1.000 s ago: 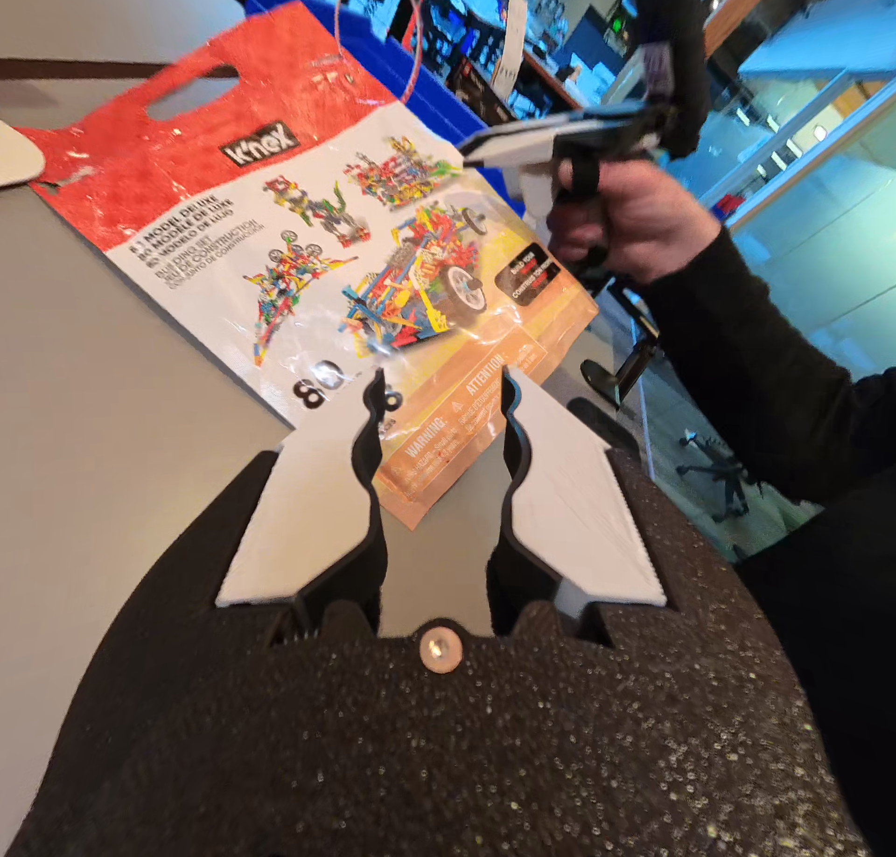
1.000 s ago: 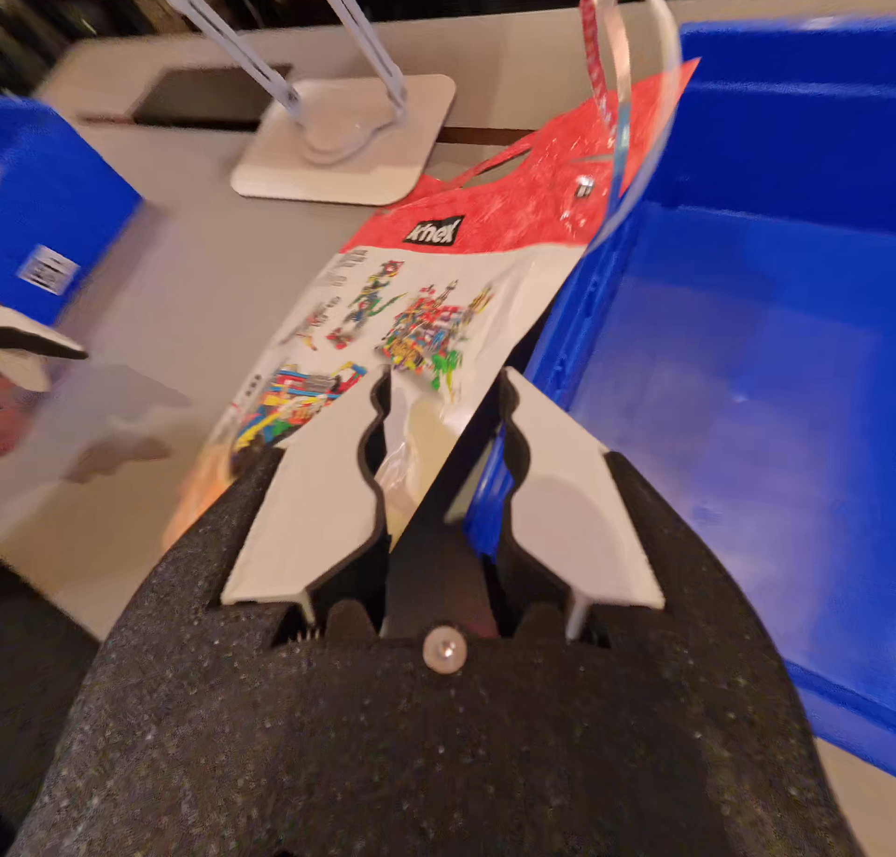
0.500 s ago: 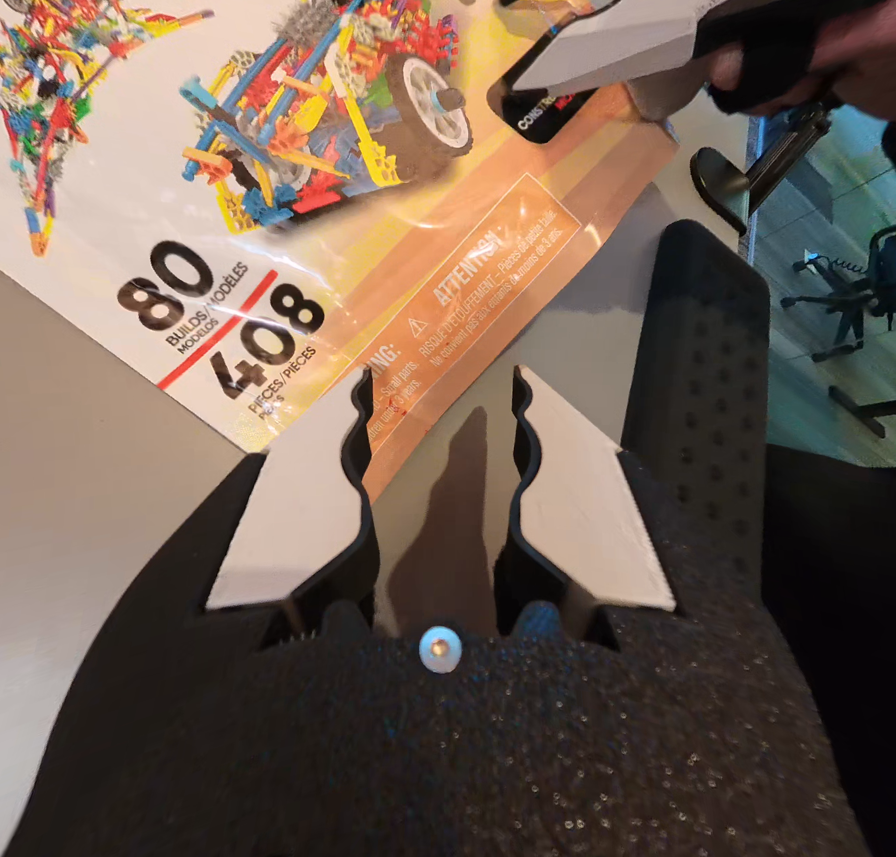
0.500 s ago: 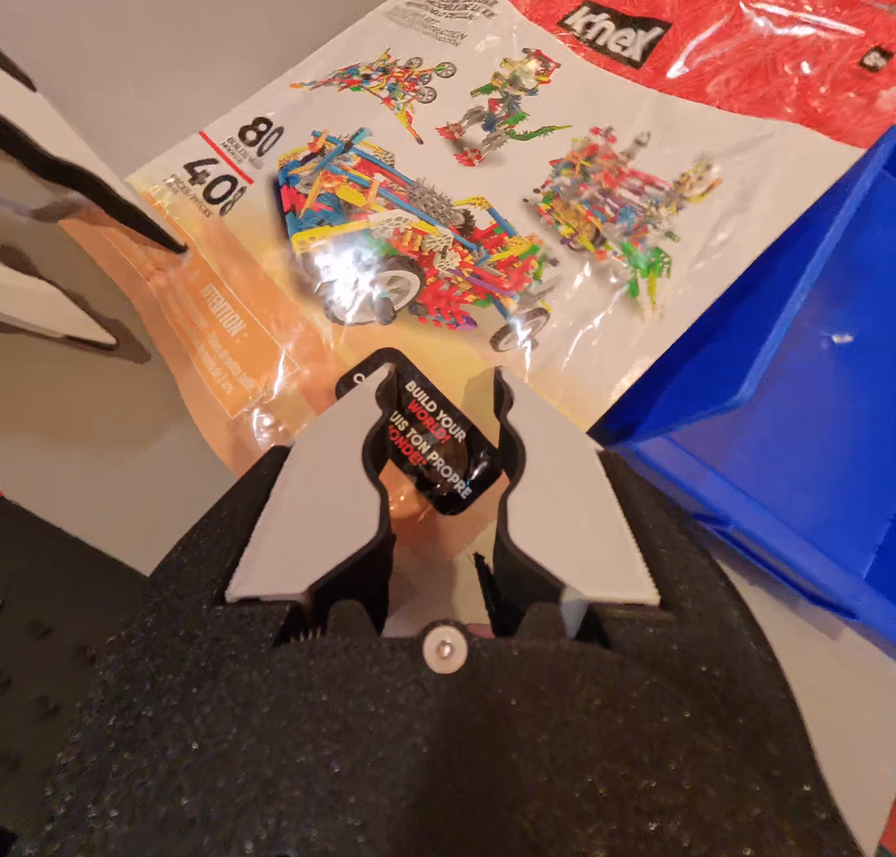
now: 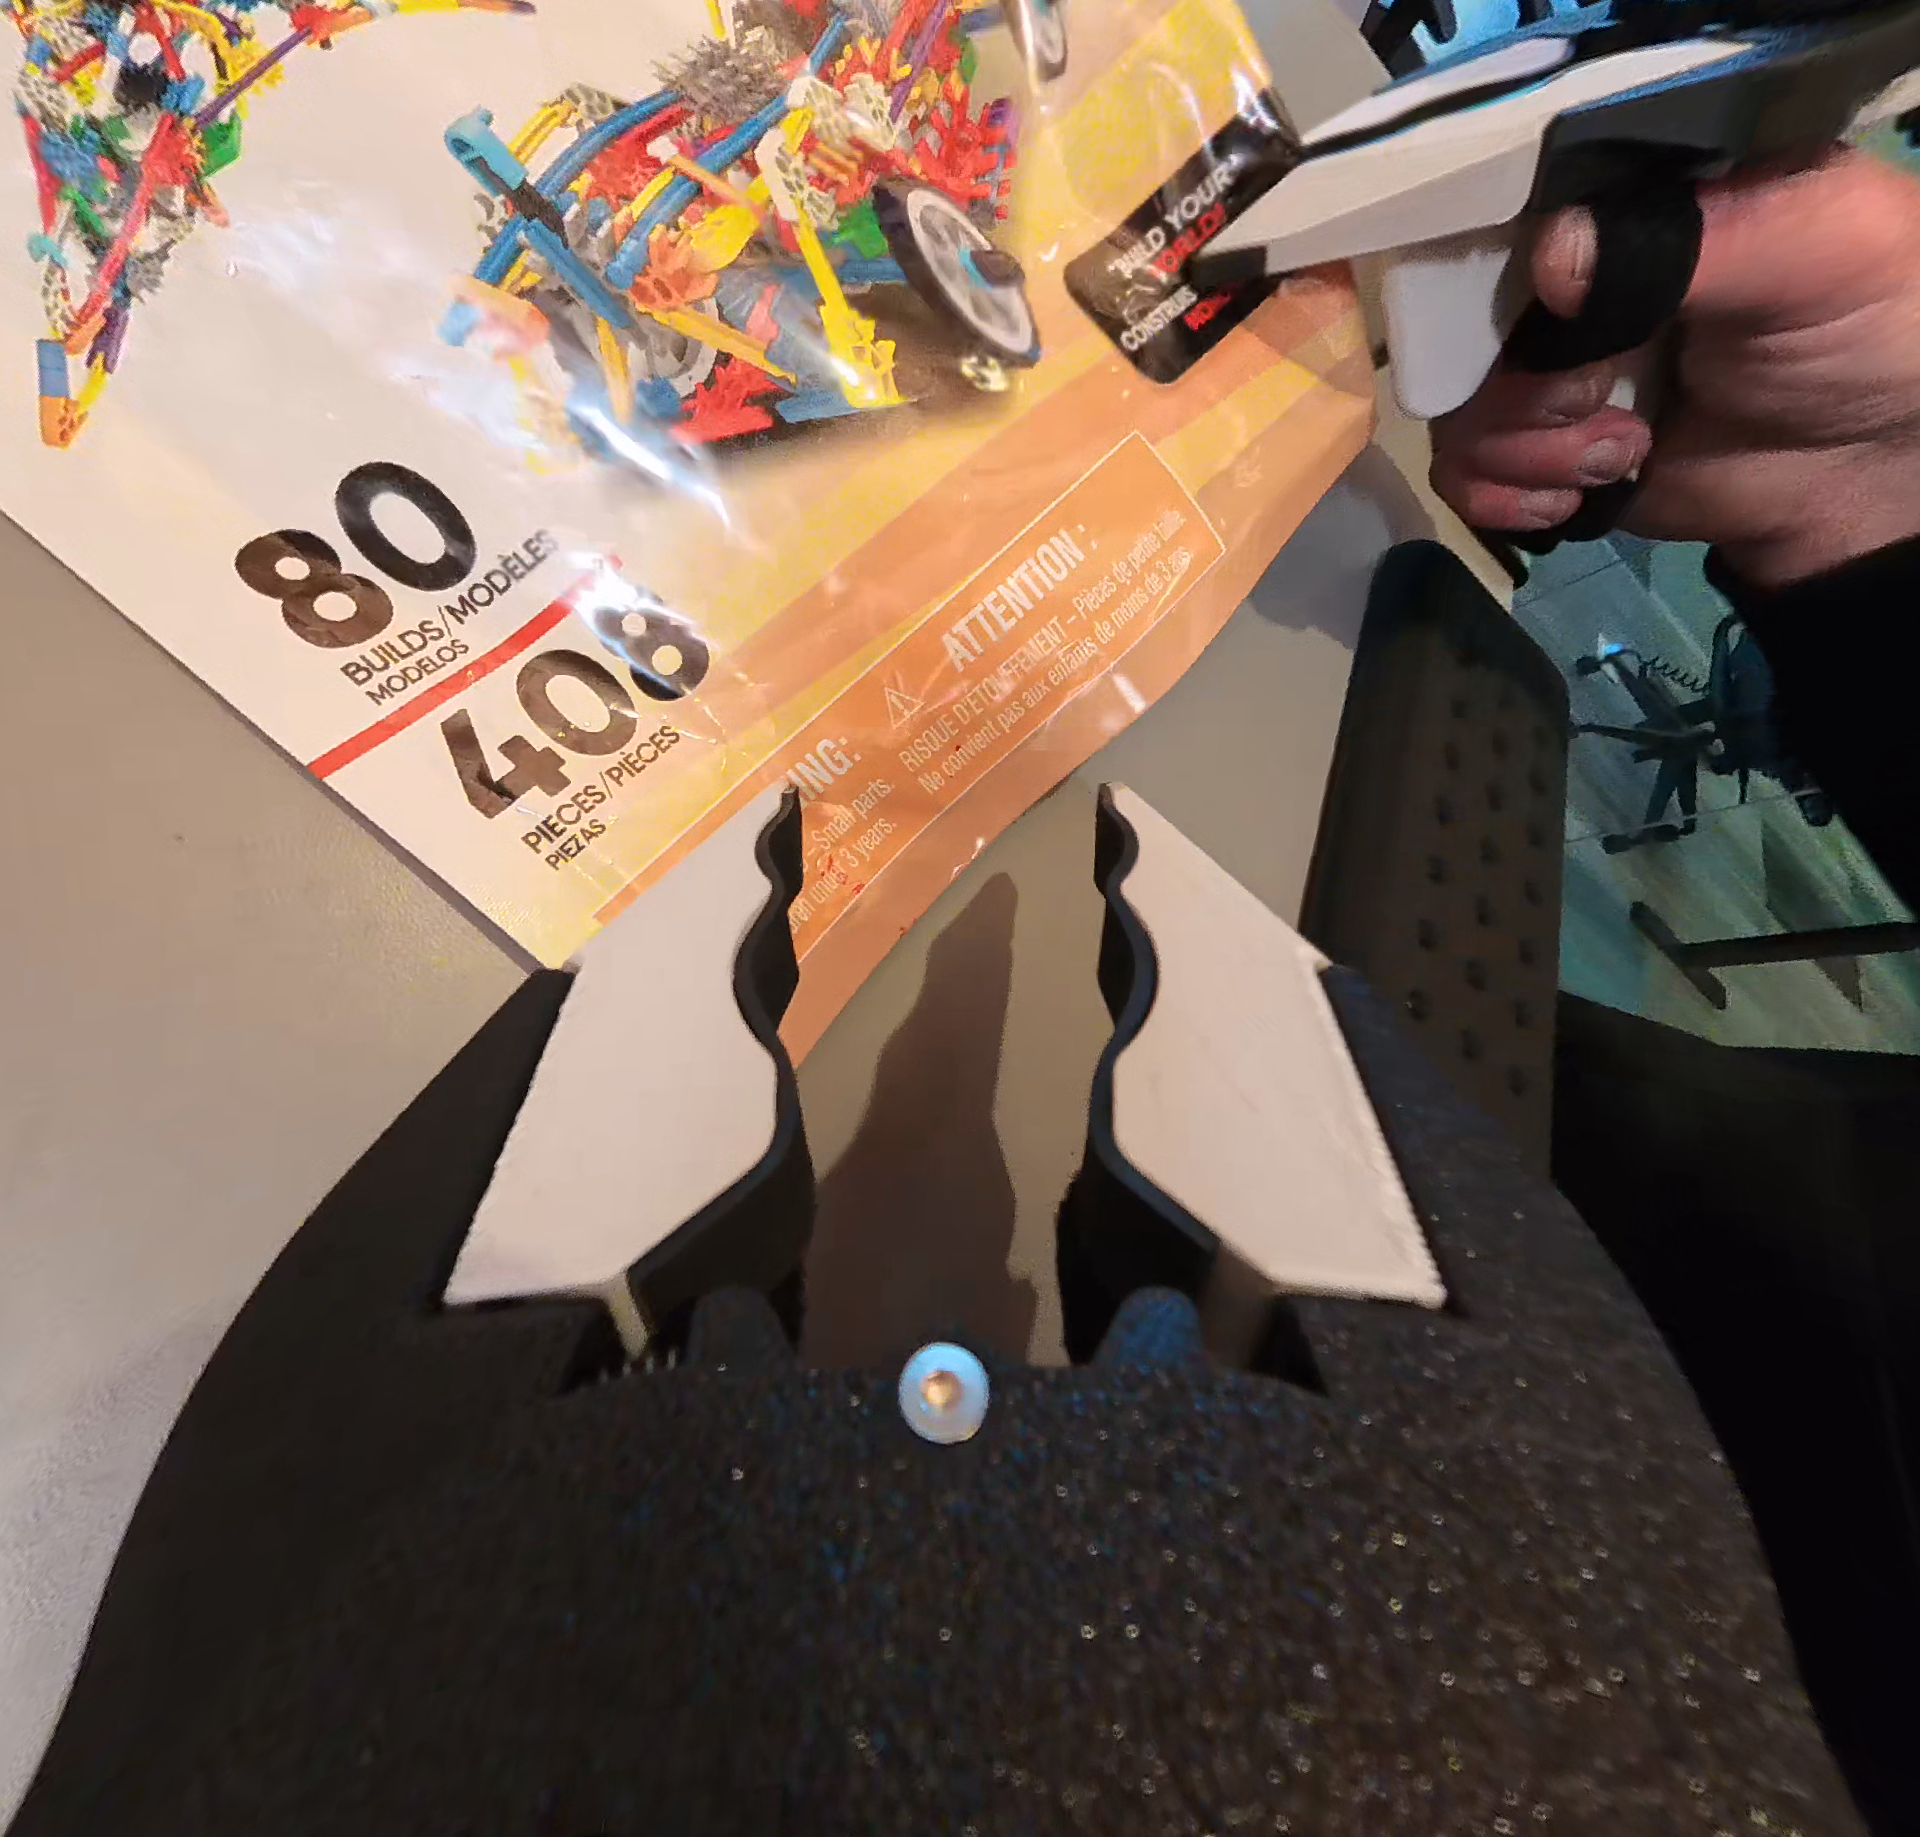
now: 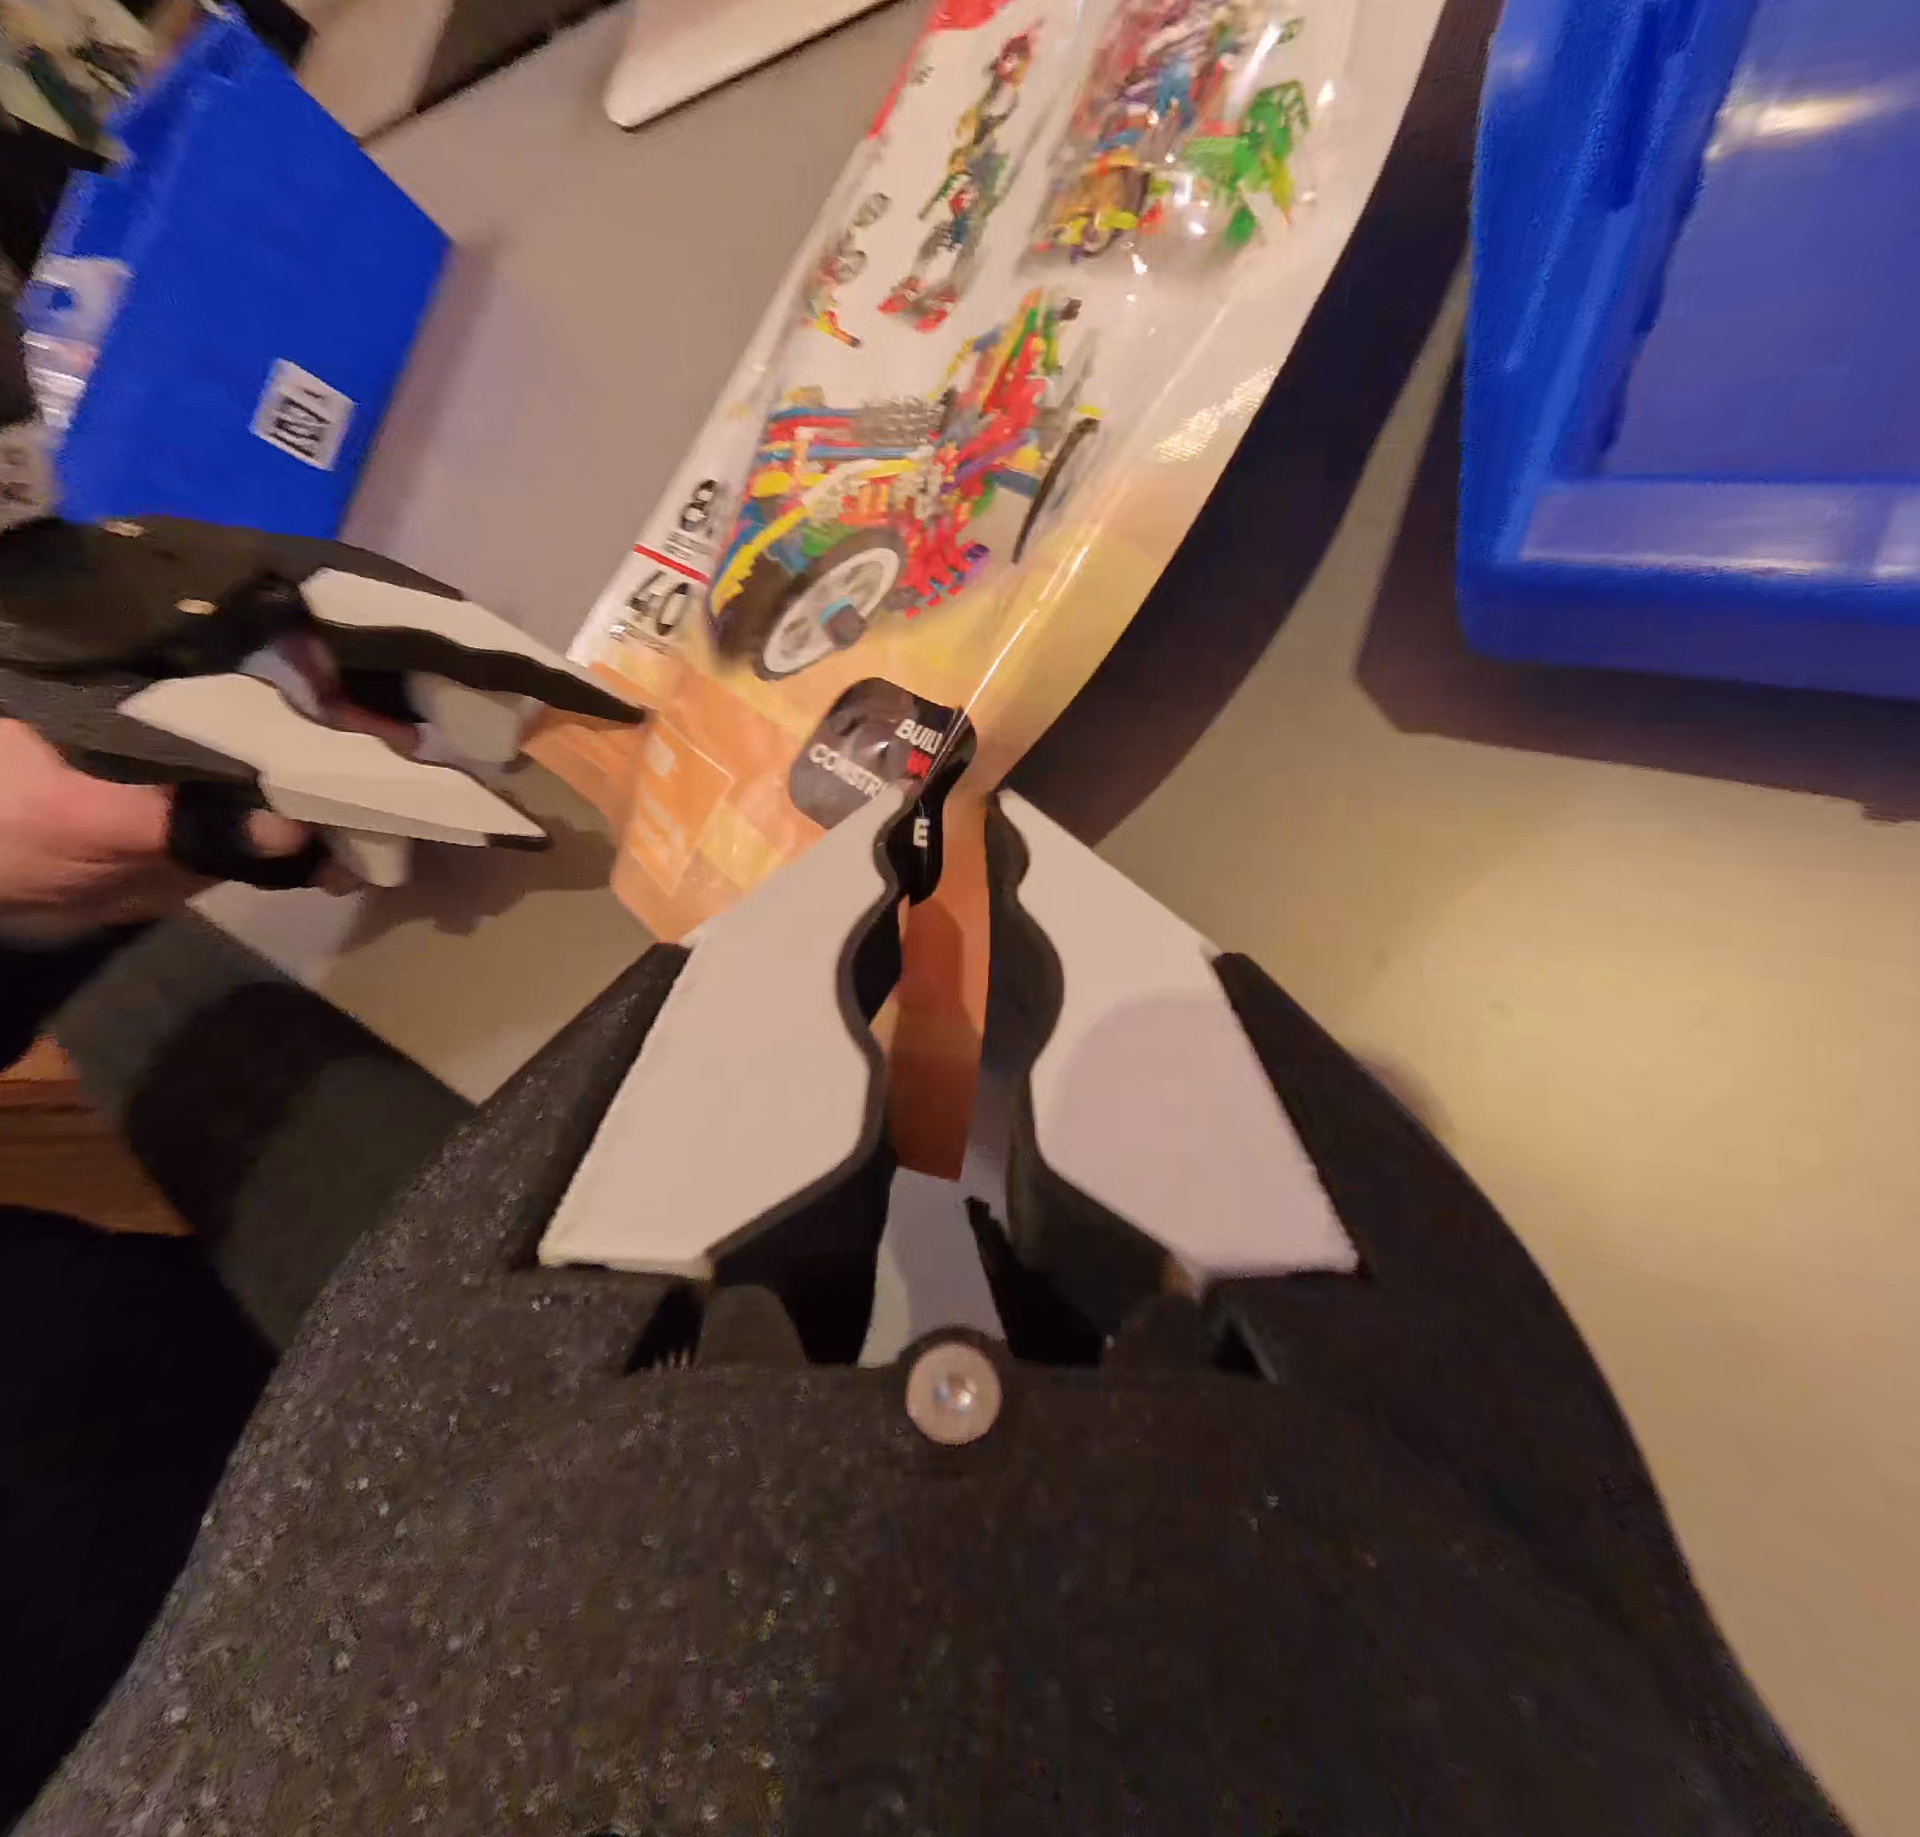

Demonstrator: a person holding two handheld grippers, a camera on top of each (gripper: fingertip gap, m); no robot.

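Grey table (image 5: 156, 956), office chairs beyond edge.

Left wrist view: left gripper (image 5: 940, 811) jaws apart, empty, hovering at orange bottom edge of construction-toy bag (image 5: 644, 499); left finger overlaps edge, contact unclear. Right gripper (image 5: 1236, 239) pinches bag's bottom corner.

Right wrist view: right gripper (image 6: 940, 821) clamped on bag (image 6: 1039, 333) corner; corner lifted, far end probably on table (image 6: 1455, 1060). Blue bin (image 6: 1704, 281) just beside bag. Second blue bin (image 6: 229, 312) far left. White stand base (image 6: 769, 11) behind.

Bag gripped by one tool only.

Blue bin (image 6: 1704, 353) blocks right; bare table (image 6: 1507, 1112) w/ room beside it.
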